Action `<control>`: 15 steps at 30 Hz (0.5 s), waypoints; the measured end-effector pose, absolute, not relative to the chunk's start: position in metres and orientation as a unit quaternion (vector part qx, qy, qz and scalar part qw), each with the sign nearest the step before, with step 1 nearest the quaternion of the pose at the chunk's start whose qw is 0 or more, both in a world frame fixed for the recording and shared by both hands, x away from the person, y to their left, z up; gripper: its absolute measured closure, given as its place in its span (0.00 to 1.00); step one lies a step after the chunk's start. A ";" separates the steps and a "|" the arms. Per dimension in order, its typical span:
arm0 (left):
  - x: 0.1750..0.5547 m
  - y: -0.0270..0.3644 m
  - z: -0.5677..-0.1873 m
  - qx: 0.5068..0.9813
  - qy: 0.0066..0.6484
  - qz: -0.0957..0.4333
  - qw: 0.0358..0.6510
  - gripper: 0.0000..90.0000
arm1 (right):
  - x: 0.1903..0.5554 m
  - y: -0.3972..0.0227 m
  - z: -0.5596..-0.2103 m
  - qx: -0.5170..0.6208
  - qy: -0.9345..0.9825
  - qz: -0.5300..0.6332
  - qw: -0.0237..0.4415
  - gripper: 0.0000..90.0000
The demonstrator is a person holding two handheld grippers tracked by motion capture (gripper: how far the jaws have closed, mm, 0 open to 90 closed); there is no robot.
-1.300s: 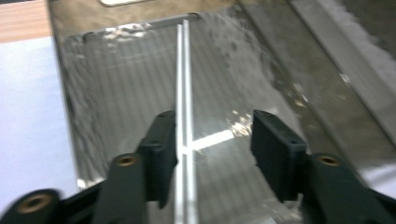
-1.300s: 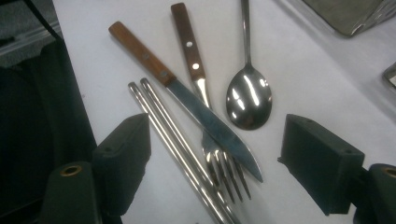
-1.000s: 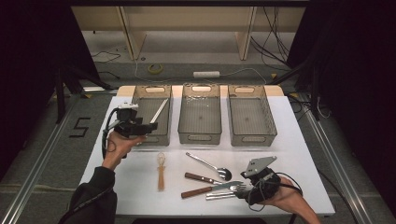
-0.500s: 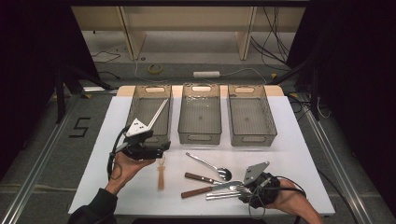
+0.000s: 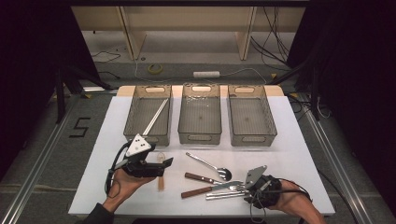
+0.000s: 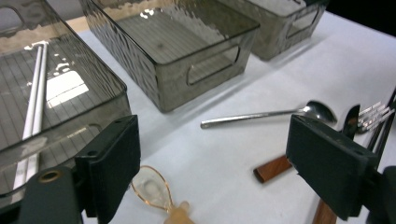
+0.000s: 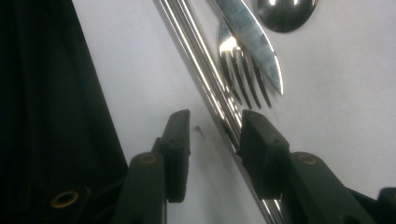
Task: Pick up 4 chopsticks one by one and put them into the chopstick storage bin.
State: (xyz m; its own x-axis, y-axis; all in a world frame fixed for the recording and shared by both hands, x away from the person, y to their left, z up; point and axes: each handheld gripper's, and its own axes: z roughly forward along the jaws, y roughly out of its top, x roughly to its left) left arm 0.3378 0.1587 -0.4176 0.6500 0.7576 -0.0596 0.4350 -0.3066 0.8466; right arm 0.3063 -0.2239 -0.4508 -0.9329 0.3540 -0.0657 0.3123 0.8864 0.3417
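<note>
White table [image 5: 299,154] — chopsticks [image 7: 205,79] half-hidden

My left gripper [image 5: 161,165] hovers with jaws wide over the small wooden spoon [image 5: 161,175], just in front of the left bin [image 5: 133,112], which holds white chopsticks [image 5: 156,116]. My right gripper [image 5: 243,186] is down at the tips of the cutlery pile [image 5: 219,186] on the white table [image 5: 299,158], its jaws having just been narrowing.

A pair of shiny metal chopsticks [image 7: 205,70] lies flat, side by side, at the near right of the table, just right of a fork. A clear amber spoon [image 6: 152,189] lies flat near left
</note>
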 end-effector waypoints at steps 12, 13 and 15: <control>0.329 0.158 -0.421 0.790 0.377 0.175 0.451 0.19 | 0.310 -0.228 -0.454 0.166 0.972 0.149 0.068 0.78; 0.329 0.158 -0.421 0.790 0.376 0.175 0.451 0.19 | 0.310 -0.228 -0.454 0.165 0.973 0.148 0.067 0.79; 0.329 0.158 -0.421 0.790 0.376 0.175 0.452 0.19 | 0.310 -0.227 -0.454 0.163 0.974 0.145 0.068 0.80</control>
State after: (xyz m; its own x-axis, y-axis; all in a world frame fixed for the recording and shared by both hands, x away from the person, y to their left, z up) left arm 0.3287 0.1577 -0.4212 0.6565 0.7516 -0.0638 0.4358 -0.3089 0.8454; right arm 0.3100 -0.2274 -0.4538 -0.9374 0.3375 -0.0857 0.2980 0.9049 0.3039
